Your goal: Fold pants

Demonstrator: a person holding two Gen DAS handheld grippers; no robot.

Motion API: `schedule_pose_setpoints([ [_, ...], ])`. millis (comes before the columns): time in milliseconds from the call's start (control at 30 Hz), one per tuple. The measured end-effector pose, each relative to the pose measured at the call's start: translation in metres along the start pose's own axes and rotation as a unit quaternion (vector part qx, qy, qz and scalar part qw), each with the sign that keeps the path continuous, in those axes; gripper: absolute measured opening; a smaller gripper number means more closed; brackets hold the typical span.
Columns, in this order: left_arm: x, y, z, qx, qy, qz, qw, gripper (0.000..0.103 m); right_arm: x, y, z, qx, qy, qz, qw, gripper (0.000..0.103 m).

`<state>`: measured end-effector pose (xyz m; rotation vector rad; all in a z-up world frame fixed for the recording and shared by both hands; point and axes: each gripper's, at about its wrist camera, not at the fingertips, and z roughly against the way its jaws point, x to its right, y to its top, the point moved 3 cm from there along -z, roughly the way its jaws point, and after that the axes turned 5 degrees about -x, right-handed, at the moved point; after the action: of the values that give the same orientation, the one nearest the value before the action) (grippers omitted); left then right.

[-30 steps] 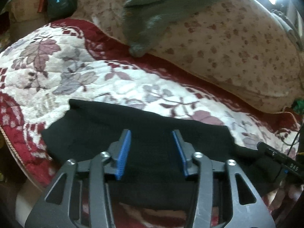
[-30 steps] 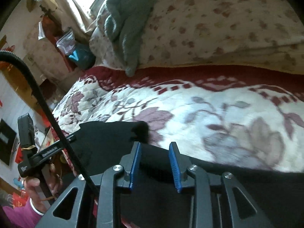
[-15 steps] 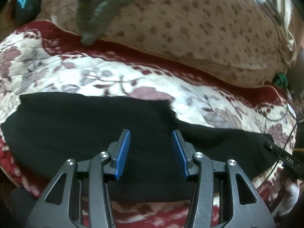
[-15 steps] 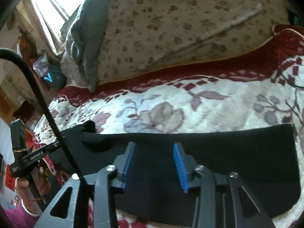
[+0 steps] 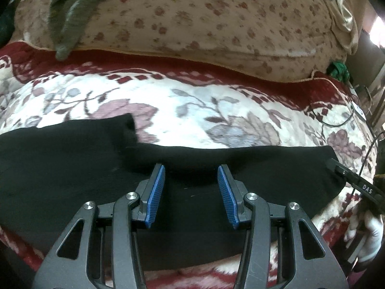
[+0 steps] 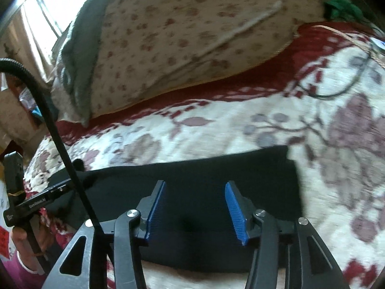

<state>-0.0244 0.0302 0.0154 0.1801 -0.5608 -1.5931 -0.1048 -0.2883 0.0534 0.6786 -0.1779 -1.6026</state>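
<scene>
Both wrist views — close, overlapping on pants

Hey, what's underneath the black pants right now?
The black pants lie on the floral bedspread, which shows all around them. Whatever sits directly beneath the fabric is covered.

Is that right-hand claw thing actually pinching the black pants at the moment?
No, the right gripper hangs over the black pants with its blue fingers spread wide apart and no cloth between them.
</scene>
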Motion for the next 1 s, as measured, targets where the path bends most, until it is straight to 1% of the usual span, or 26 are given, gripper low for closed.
schedule_pose_setpoints([
  [67,0.006,0.002,-0.004,0.0,0.0,-0.004,1.0,0.045,0.013,-0.001,0.008,0.008,-0.028,-0.005,1.0,0.049],
  [167,0.012,0.007,-0.006,0.001,-0.007,-0.004,1.0,0.045,0.031,-0.001,0.015,0.017,-0.051,-0.017,0.998,0.051],
  [200,0.015,0.008,-0.008,0.0,-0.009,-0.006,0.9999,0.045,0.037,0.0,0.016,0.016,-0.055,-0.021,0.998,0.054],
  [233,0.018,0.01,-0.01,-0.001,-0.009,-0.008,0.9999,0.045,0.044,0.0,0.014,0.012,-0.059,-0.026,0.998,0.058],
  [367,0.031,0.008,-0.017,-0.01,-0.009,-0.021,0.9997,0.045,0.062,-0.004,0.003,-0.013,-0.062,-0.039,0.997,0.059],
  [400,0.035,0.007,-0.019,-0.011,-0.008,-0.026,0.9996,0.045,0.066,-0.006,0.001,-0.015,-0.049,-0.048,0.998,0.056],
  [433,0.038,0.006,-0.021,-0.013,-0.007,-0.03,0.9994,0.045,0.066,-0.006,0.002,-0.009,-0.039,-0.048,0.998,0.042],
  [467,0.041,0.006,-0.022,-0.014,-0.007,-0.034,0.9993,0.045,0.064,-0.007,0.002,-0.003,-0.029,-0.043,0.999,0.04],
  [500,0.044,0.005,-0.024,-0.015,-0.006,-0.037,0.9992,0.045,0.062,-0.006,0.002,-0.002,-0.03,-0.036,0.999,0.04],
  [600,0.049,0.006,-0.025,-0.015,-0.009,-0.04,0.999,0.045,0.062,-0.006,0.008,0.005,-0.06,-0.033,0.998,0.041],
  [667,0.05,0.008,-0.025,-0.015,-0.012,-0.037,0.9991,0.045,0.063,-0.005,0.017,0.023,-0.077,-0.032,0.996,0.043],
  [700,0.05,0.008,-0.025,-0.015,-0.012,-0.037,0.9991,0.045,0.062,-0.004,0.023,0.032,-0.071,-0.029,0.997,0.043],
  [800,0.05,0.008,-0.025,-0.015,-0.012,-0.036,0.9992,0.045,0.055,0.0,0.024,0.03,-0.043,-0.016,0.998,0.043],
  [867,0.051,0.008,-0.025,-0.015,-0.012,-0.034,0.9992,0.045,0.049,0.001,0.017,0.019,-0.048,0.009,0.999,0.042],
  [900,0.051,0.008,-0.026,-0.016,-0.012,-0.036,0.9992,0.045,0.048,0.001,0.013,0.012,-0.056,0.017,0.998,0.037],
  [933,0.05,0.008,-0.026,-0.016,-0.013,-0.037,0.9991,0.045,0.049,0.001,0.007,0.001,-0.06,0.02,0.998,0.03],
  [967,0.051,0.008,-0.026,-0.016,-0.014,-0.039,0.999,0.045,0.05,0.001,0.002,-0.003,-0.055,0.018,0.998,0.027],
  [1000,0.053,0.008,-0.028,-0.016,-0.013,-0.041,0.9989,0.045,0.053,-0.001,-0.001,0.0,-0.04,0.012,0.999,0.023],
])
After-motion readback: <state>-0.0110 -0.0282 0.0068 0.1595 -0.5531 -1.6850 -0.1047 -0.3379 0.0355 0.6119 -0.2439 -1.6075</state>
